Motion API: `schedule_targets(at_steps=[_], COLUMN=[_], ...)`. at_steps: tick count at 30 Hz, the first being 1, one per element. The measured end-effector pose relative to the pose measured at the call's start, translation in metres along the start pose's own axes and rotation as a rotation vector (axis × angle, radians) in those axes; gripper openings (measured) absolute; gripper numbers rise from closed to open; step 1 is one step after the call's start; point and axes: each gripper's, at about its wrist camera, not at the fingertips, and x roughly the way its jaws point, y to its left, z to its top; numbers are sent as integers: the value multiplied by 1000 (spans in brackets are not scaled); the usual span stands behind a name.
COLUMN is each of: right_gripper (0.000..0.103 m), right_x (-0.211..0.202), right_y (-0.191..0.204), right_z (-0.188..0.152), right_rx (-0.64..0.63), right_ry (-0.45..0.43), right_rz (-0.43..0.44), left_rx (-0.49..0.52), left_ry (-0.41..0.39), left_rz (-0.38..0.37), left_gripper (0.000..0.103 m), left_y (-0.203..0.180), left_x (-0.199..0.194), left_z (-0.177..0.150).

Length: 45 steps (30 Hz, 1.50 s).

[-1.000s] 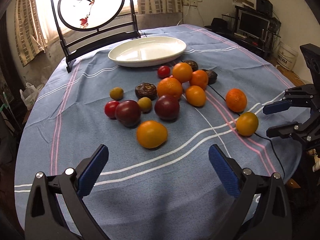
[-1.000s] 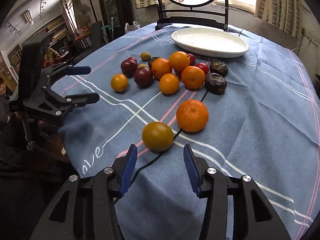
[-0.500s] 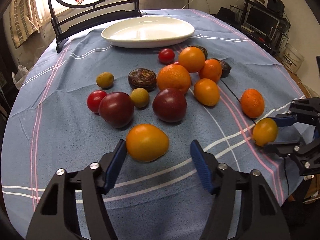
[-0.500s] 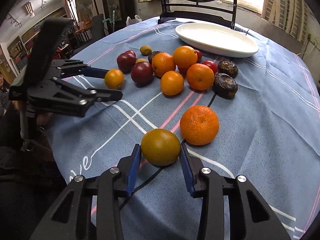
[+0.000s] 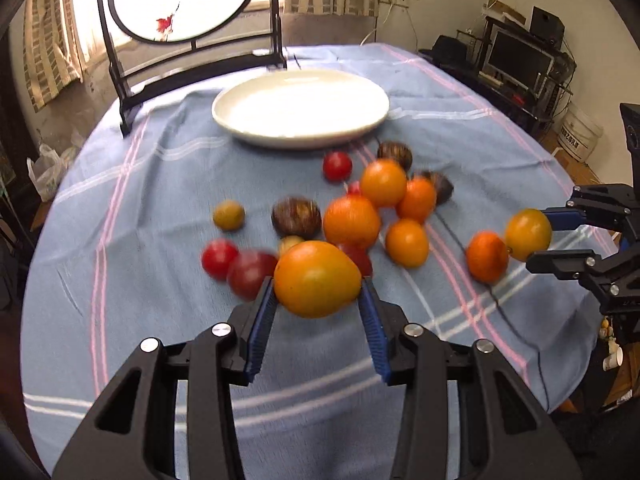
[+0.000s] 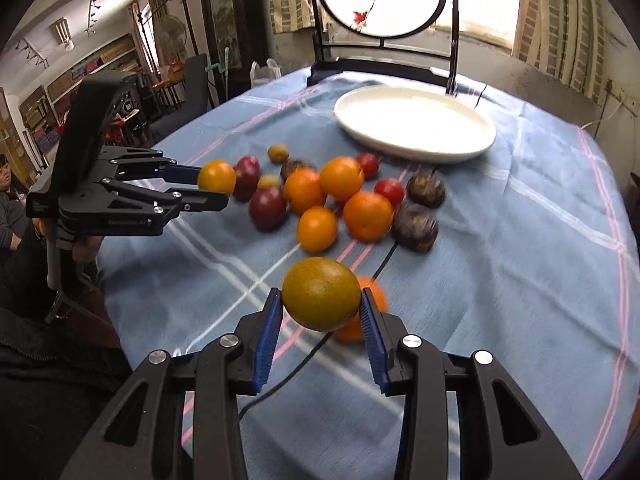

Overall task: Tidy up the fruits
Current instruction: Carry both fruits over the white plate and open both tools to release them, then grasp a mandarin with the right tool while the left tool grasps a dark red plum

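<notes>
The fruits (image 5: 384, 208) lie in a loose group on the blue tablecloth (image 5: 160, 184), near the white plate (image 5: 300, 110). The left gripper (image 5: 318, 292) has just closed on an orange fruit (image 5: 316, 278). The right gripper (image 6: 320, 304) clamps a greenish-yellow fruit (image 6: 322, 294), lifted off the cloth.

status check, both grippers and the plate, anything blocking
Left gripper just closed on orange fruit. Right gripper shut on greenish-orange fruit. White plate bare. Nothing blocking it.
</notes>
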Motion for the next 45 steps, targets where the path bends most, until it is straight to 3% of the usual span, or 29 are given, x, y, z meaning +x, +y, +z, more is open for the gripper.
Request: schedule_targets(at_steps=[6,11,21,23,24,26,33,40,45], right_gripper=[39,40,41,46,55,57,63,71,73], right_x=[12,65,150,158,158,153,100,39,22], right_y=[-45,-86,-129,-129,-129,-129,-109,-51,-19], right_z=[69,121,165,167,168,170,147,63,10], right_rx=[37,110,166,164,165,157,117,-27,-68], right_ry=[-95,-64,22,33,19,2,-60,-41,19], right_rz=[-75,-96,-97,-99,-118,-118,-91,-27,13], left_rx=[-12,-52,-82,-93,-96,-102,-134,-102,-109], left_ry=[-88,-41,58,65,59,34,-18,-80,-88], left_rz=[34,70,126,129,130,136,102,79,57], left_gripper=[41,41,42,50,61,65,68,74,76], left_y=[4,14,39,41,42,44,47,33,26], left_x=[9,57,134,139,139,135,95,31,2], left_z=[83,139,168,169,170,170,153,99,54])
